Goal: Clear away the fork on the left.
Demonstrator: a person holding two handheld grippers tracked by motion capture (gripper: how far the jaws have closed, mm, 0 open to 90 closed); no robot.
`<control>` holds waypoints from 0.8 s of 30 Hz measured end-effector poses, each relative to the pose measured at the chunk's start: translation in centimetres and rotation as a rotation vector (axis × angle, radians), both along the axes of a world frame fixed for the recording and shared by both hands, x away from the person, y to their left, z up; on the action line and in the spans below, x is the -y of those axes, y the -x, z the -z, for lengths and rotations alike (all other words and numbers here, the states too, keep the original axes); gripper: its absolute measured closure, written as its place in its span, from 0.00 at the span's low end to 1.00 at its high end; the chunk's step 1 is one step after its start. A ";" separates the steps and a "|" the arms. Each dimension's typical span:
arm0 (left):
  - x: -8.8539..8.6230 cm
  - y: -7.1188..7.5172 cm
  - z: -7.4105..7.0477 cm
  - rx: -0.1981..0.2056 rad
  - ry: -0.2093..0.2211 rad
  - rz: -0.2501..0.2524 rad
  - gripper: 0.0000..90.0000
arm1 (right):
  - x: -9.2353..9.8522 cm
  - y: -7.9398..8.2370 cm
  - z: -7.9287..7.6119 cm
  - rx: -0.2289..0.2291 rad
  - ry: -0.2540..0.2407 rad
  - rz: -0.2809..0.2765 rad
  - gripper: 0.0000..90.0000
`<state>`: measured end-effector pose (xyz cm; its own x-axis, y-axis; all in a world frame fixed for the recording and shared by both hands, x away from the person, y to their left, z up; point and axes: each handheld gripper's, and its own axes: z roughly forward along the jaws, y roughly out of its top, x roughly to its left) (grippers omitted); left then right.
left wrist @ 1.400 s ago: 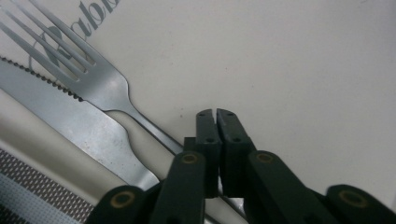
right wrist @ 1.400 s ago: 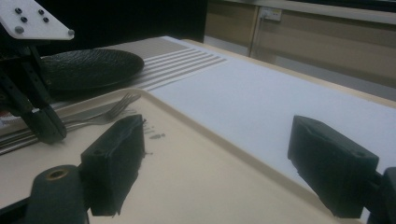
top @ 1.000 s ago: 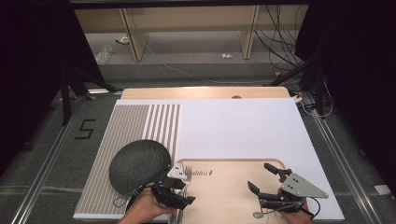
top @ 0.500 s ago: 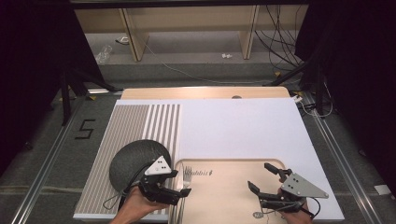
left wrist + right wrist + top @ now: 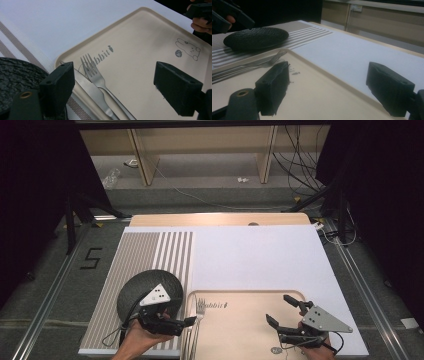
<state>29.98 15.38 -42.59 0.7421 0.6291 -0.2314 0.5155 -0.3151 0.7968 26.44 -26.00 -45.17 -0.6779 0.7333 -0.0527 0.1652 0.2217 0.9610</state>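
Left gripper (image 5: 192, 321) at the near left edge of the beige plastic tray (image 5: 250, 330), jaws spread wide and just opened further, nothing between the pads. Black jaws seen framing bare tray surface in the left gripper view, well clear of the cutlery.

Silver metal fork (image 5: 96, 75) lying flat inside the tray along its left rim, tines toward the printed lettering. Silver metal table knife (image 5: 91, 91) just beside the fork, on the rim side, roughly parallel to it. Whether fork and knife touch: cannot tell. Both pieces also noted in the high view at the tray's left edge, close ahead of the left jaw tips.

Round black textured plate (image 5: 149, 292) on the brown-and-white striped placemat (image 5: 145, 250), just left of the tray, partly under the left gripper's grey plate.

Right gripper (image 5: 286, 316) over the near right part of the tray, jaws wide apart, nothing held. White table covering (image 5: 260, 255) beyond the tray.
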 end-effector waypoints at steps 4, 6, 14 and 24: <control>-0.7 0.0 0.0 0.005 0.005 -0.023 0.19 | 0.1 0.1 0.0 0.000 0.002 0.005 0.22; -0.9 0.0 0.0 0.005 0.013 -0.041 0.19 | 0.1 0.1 0.0 0.000 0.002 0.005 0.22; -2.5 -0.1 0.1 -0.007 0.041 -0.112 0.18 | 0.2 0.1 0.0 0.001 -0.002 0.006 0.22; -4.6 0.0 0.5 -0.017 0.062 -0.199 0.18 | 0.2 0.0 0.0 -0.003 -0.001 0.004 0.22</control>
<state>29.99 20.00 -43.13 0.6006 0.7468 -0.2855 0.5759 -0.1564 0.8024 26.41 -26.16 -45.20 -0.6751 0.7361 -0.0493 0.1694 0.2196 0.9608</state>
